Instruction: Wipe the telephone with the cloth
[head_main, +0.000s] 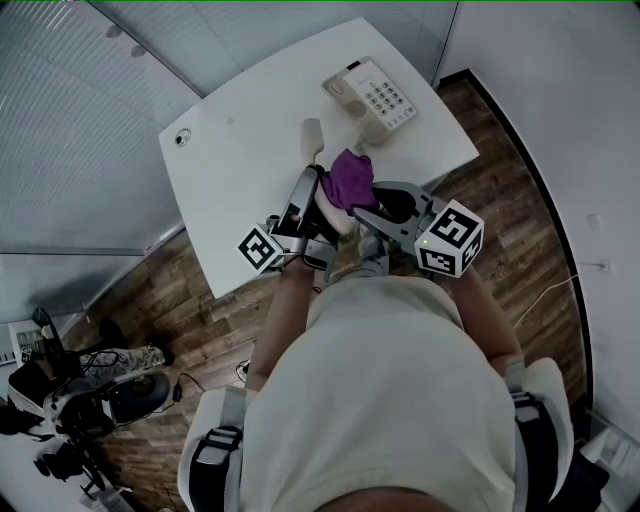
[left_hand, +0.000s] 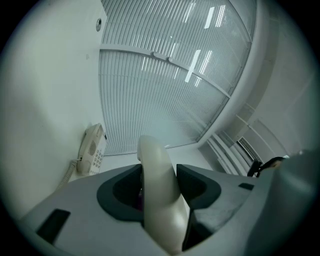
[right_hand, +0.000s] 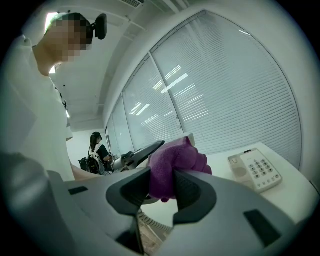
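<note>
Grips the handset (left_hand: 152, 155) in the left claw (left_hand: 159, 175), pinches the cloth (right_hand: 175, 160) in the right claw (right_hand: 162, 185), with the telephone base (head_main: 372, 98) at 1 o'clock on the bench (head_main: 240, 170). May lever the handset loose by rubbing hard

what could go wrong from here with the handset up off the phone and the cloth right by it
1. The left gripper holds the smooth, curved handset across a narrow part; wiping pressure could twist it or make it slip out.
2. The coiled cord ties it to the telephone base; pulling further away might drag the base across the table.
3. The cloth is a small wad in the right gripper, so the jaws may scrape the plastic.
</note>
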